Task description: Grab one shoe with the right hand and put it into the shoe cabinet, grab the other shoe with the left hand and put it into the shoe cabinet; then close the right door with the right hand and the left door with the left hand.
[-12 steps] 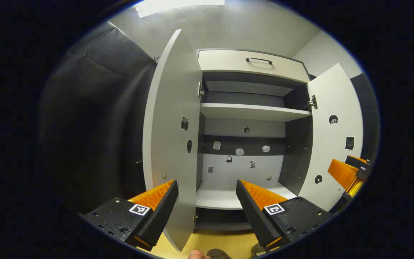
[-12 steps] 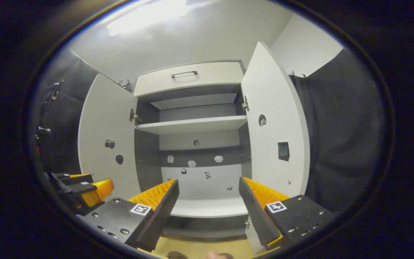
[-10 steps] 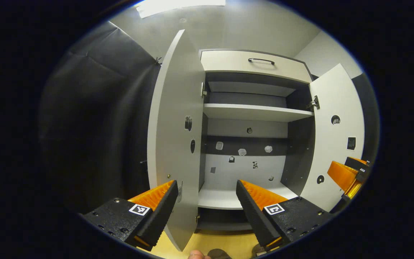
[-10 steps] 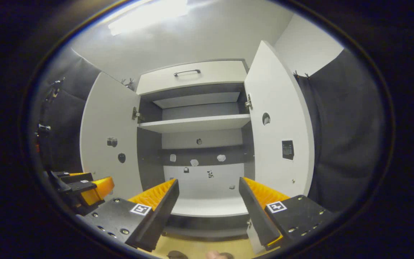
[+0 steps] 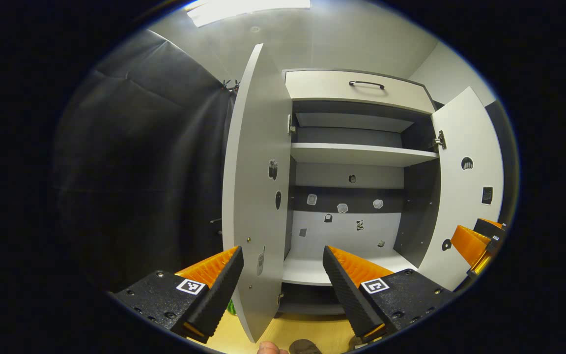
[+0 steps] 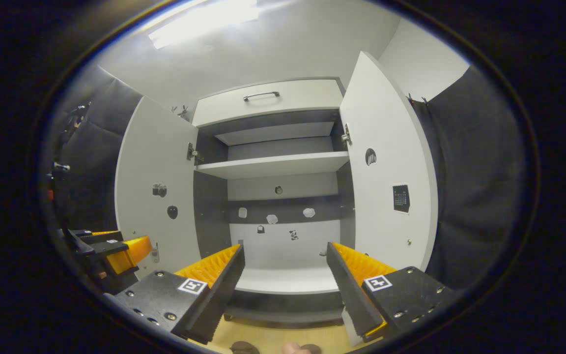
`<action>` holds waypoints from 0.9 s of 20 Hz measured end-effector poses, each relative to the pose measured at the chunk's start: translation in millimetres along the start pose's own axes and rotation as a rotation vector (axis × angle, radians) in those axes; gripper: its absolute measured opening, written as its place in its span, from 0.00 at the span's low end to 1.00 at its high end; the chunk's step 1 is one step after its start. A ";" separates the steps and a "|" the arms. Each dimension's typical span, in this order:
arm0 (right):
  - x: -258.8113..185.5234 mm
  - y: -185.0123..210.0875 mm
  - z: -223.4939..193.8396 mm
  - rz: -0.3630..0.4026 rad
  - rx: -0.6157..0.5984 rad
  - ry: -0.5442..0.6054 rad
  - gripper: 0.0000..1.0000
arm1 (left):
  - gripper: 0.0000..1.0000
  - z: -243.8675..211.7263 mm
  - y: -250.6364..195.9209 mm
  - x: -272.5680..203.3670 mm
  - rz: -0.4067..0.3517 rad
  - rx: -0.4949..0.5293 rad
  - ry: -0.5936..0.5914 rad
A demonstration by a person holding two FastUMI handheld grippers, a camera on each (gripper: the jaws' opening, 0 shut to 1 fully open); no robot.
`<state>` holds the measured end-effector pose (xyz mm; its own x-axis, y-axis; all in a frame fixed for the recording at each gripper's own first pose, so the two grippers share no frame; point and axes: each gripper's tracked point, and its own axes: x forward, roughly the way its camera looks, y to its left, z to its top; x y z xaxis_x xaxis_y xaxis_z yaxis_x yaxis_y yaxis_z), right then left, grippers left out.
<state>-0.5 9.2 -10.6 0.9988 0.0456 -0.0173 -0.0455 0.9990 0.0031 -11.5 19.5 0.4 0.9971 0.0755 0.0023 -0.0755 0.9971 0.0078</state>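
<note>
The shoe cabinet [image 6: 273, 196] is seen ahead with both doors swung wide; its lower shelf [image 6: 285, 280] is bare, so no shoe is judged to have been stowed yet; the first step, grabbing a shoe with the right gripper [image 6: 285, 275], is taken to be in hand. The fingers of the right gripper are held well apart with nothing between them; the same is seen of the left gripper [image 5: 283, 270]. A small dark rounded shape [image 5: 305, 346], possibly a shoe, is glimpsed on the wooden floor at the near edge, too cropped to be sure. The next move is judged to call for the right gripper to be lowered toward the floor and closed on a shoe. Against the earlier frames, the left door [image 5: 258, 196] and right door [image 6: 391, 187] have shifted slightly rightward in both views; the fingers are unchanged in spread.
</note>
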 end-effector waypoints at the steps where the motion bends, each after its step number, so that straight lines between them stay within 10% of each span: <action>1: 0.3 0.7 0.0 0.002 -0.002 -0.002 1.00 | 0.99 0.1 -0.1 0.0 0.002 -0.001 0.001; 5: 1.7 1.2 -33.0 0.014 -0.006 0.057 1.00 | 0.99 -1.7 2.6 -1.2 0.011 -0.006 0.006; 18: -72.5 -8.9 -345.6 0.071 -0.077 0.722 1.00 | 0.99 -14.6 25.4 -2.1 0.066 0.019 0.049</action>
<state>-78.5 -2.2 -354.9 0.7343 0.0737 -0.6748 -0.1372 0.9897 -0.0411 -15.5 44.8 -14.0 0.9889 0.1416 -0.0450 -0.1404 0.9897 0.0282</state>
